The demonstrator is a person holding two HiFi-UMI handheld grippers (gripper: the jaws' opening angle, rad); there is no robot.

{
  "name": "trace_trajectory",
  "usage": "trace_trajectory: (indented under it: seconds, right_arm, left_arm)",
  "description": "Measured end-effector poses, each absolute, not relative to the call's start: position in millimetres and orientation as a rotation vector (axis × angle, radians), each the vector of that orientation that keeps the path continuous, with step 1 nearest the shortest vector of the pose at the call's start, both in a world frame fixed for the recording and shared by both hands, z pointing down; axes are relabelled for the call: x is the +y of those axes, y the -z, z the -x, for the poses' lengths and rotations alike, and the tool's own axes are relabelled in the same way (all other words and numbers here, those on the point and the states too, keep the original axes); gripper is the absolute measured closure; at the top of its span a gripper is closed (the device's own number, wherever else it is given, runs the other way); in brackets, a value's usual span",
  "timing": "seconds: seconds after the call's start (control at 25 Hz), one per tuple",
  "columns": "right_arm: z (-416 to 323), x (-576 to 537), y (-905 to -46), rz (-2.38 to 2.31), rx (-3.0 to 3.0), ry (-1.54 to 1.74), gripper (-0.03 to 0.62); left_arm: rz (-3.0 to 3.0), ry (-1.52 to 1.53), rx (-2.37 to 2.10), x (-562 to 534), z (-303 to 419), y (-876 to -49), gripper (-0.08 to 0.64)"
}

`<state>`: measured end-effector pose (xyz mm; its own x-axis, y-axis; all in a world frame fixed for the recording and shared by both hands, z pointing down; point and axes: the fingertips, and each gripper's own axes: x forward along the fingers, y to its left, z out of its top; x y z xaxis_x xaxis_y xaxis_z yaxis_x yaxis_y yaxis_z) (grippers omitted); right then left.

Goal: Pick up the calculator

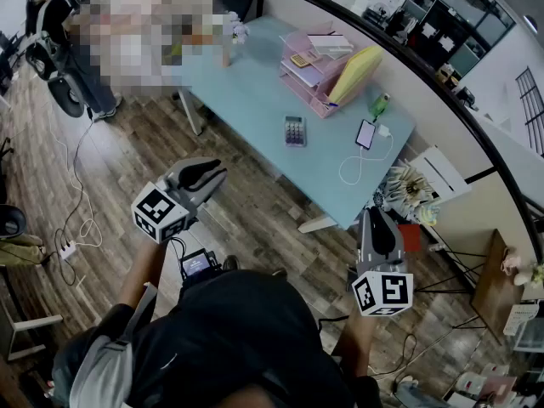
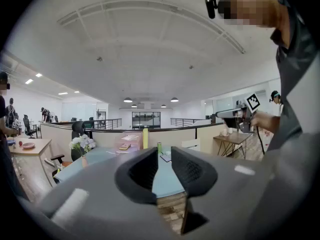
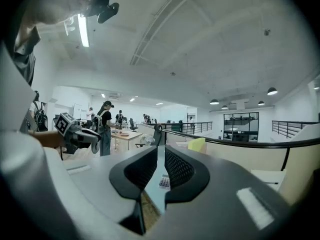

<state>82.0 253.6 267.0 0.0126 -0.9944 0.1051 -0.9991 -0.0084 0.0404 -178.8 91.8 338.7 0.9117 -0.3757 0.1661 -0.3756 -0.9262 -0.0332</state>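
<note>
The calculator (image 1: 294, 131) lies flat on the light blue table (image 1: 246, 92), near its front edge, and shows as a small grey keypad (image 3: 164, 182) between the right gripper's jaws, far ahead. My left gripper (image 1: 212, 170) hangs over the wooden floor, well short of the table and left of the calculator. My right gripper (image 1: 374, 215) is off the table's right corner. Both point roughly level. The left gripper (image 2: 164, 164) and the right gripper (image 3: 161, 164) have their jaws together with nothing between them. Each also sees the other: the right gripper (image 2: 235, 115), the left gripper (image 3: 80, 134).
On the table stand a pink file tray (image 1: 310, 70), a yellow folder (image 1: 355, 73), a green bottle (image 1: 378, 105), a phone (image 1: 366, 133) on a white cable (image 1: 361, 164), and a flower vase (image 1: 231, 32). A person (image 1: 76, 66) stands far left. A power strip (image 1: 64, 249) lies on the floor.
</note>
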Motion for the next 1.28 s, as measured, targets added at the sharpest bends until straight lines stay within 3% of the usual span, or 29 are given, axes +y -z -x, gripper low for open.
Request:
trace_trajectory:
  seconds: [0.68, 0.84, 1.28]
  right_arm:
    - [-52, 225, -278, -2.209, -2.082, -0.093, 0.565]
    - [-43, 219, -278, -2.227, -2.09, -0.099, 0.51]
    - [-59, 190, -284, -2.223, -2.149, -0.139, 0.495]
  left_arm:
    - [3.109, 0.269, 0.507, 64, 200, -354, 0.416]
    - [3.119, 0.26, 0.474, 58, 204, -355, 0.416]
    - [3.131, 0.285, 0.482, 42, 189, -363, 0.416]
